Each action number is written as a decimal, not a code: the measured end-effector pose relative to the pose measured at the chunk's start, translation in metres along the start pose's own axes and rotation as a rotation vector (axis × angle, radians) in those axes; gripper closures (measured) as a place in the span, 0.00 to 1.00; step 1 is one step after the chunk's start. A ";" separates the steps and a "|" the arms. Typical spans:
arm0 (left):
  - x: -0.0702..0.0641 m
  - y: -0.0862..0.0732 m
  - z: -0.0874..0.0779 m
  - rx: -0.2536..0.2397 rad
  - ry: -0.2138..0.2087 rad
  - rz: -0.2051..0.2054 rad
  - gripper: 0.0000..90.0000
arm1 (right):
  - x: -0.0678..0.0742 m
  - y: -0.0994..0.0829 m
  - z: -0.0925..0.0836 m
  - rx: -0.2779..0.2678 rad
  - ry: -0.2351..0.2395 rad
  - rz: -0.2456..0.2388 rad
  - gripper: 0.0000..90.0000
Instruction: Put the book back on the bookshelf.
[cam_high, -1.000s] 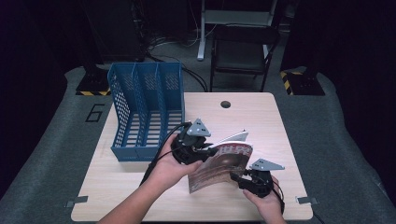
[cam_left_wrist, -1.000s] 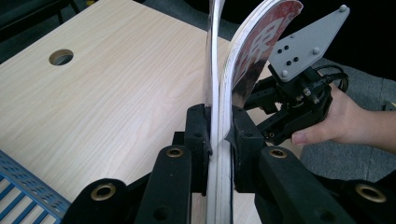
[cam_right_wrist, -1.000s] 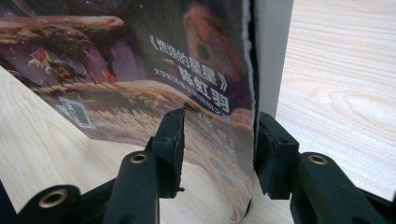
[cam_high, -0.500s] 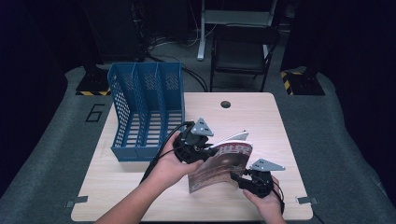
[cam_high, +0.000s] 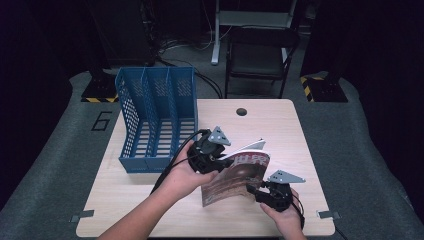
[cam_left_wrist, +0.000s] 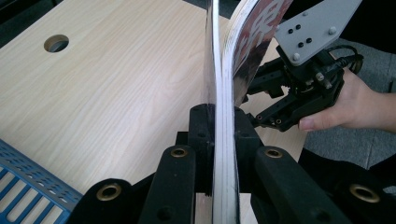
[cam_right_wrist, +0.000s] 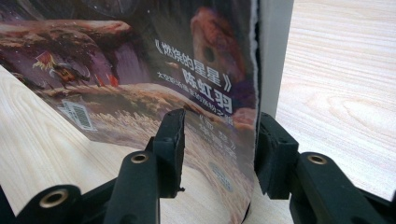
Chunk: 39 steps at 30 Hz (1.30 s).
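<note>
Magazine (cam_high: 239, 176) stands near the near-right part of the table (cam_high: 260, 125), raised off flat and leaning, held between both grippers, just right of the blue file rack (cam_high: 155, 117). I judge it light, thin and floppy: the cover bows in the high view and the page block curves in the left gripper view, so a single-edge hold will let it sag and fan. Glossy cover, likely slippery against rubber pads; the page edge looks rough in the right gripper view, so it may tear or crease under a twisting pull. Best hold, in my judgement, is close to the spine or across the full page block, with a second support lower down. Left gripper (cam_left_wrist: 219, 140): fingers clenched on the magazine's edge, page block pinched tight between them. Right gripper (cam_right_wrist: 217, 149): fingers stand apart on either side of the lower edge; the right-hand finger (cam_right_wrist: 273, 149) sits against the back of the pages, the left-hand one looks clear of the cover, so I read it as released, straddling rather than gripping. Hard to make out: whether the bottom edge rests on the table, since the hands cover it from above. The cover title is cut off. The rack's slot floors are partly hidden behind its walls.
</note>
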<state>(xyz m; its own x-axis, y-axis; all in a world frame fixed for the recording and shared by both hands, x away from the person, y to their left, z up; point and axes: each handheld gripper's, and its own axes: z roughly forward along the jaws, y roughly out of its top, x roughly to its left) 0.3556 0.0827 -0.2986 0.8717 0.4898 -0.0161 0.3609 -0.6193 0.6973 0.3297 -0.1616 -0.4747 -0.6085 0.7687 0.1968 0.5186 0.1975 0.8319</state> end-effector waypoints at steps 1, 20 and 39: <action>0.000 0.000 0.000 0.002 0.004 0.001 0.92 | 0.000 0.000 0.000 0.000 0.000 -0.001 0.64; 0.003 0.005 -0.001 0.049 -0.011 0.011 0.92 | -0.001 -0.001 0.000 0.001 -0.001 0.005 0.64; 0.004 0.010 -0.003 0.127 -0.028 0.028 0.91 | -0.002 -0.001 0.001 0.009 -0.007 -0.003 0.67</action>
<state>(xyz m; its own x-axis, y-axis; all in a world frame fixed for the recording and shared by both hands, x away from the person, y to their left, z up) 0.3619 0.0805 -0.2894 0.8904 0.4547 -0.0189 0.3736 -0.7065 0.6011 0.3307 -0.1622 -0.4769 -0.6062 0.7721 0.1907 0.5219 0.2052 0.8280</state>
